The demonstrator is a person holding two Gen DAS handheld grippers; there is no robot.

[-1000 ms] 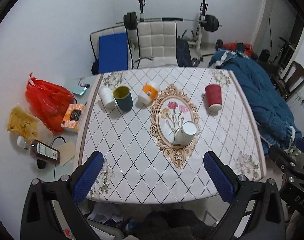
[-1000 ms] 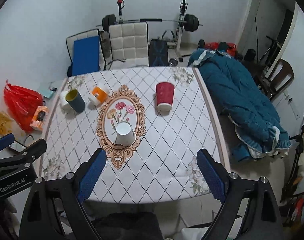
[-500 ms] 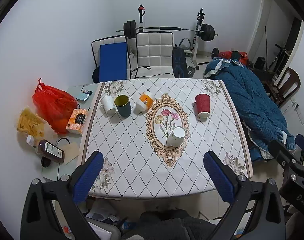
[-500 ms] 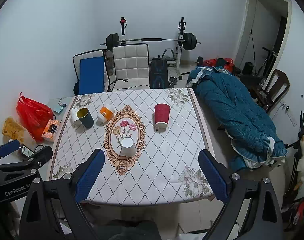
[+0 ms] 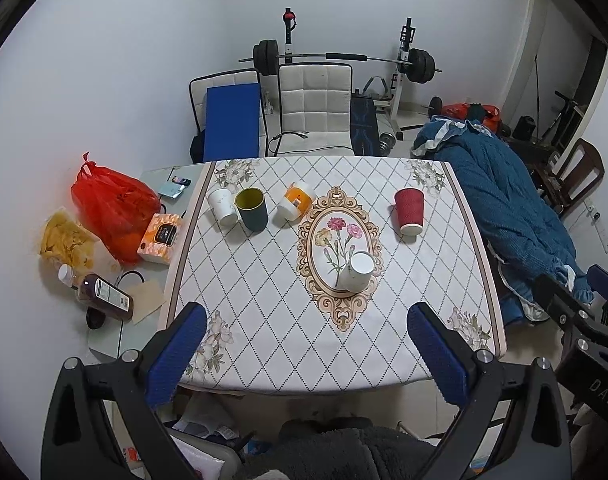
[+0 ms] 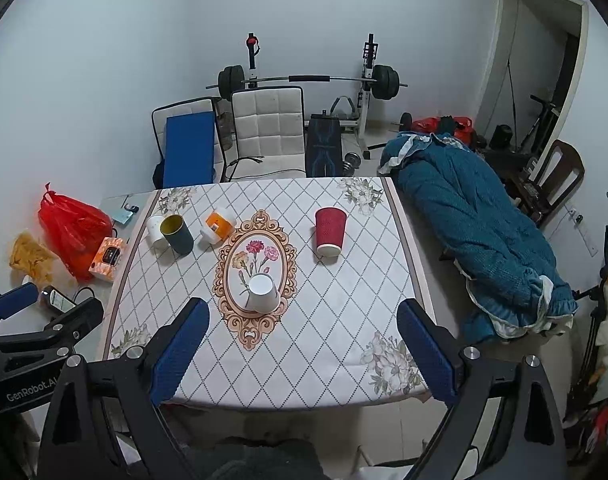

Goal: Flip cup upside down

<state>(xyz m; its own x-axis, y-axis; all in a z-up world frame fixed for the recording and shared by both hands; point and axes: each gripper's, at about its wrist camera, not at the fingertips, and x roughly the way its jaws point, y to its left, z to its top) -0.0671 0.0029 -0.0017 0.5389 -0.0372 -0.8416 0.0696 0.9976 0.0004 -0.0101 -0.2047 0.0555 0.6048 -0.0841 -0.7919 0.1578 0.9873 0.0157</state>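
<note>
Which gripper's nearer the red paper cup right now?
Right, though only slightly. The red paper cup sits far ahead between the right gripper's fingers; from the left gripper it lies farther ahead and toward its right finger.

red bag [image 5: 112, 208], barbell [image 5: 343, 58] (racked), blue quilt [image 5: 507, 208]

The tablecloth [image 5: 264, 320] is white with a dark diamond lattice, pale flower sprays at its corners and a tan oval frame [image 5: 339, 248] around pink and yellow carnations. A white cup [image 5: 357, 272] sits at the oval's near right. Far right stands a red ribbed cup [image 5: 409, 211]. Far left are a white cup [image 5: 222, 206], a dark teal cup with a yellow inside [image 5: 252, 209] and an orange-and-white container [image 5: 296, 201]. Both grippers have black frames and blue pads [image 5: 176, 354]. Left of the table lies a red bag [image 5: 112, 204]; right, a teal quilt [image 5: 515, 216].
</note>
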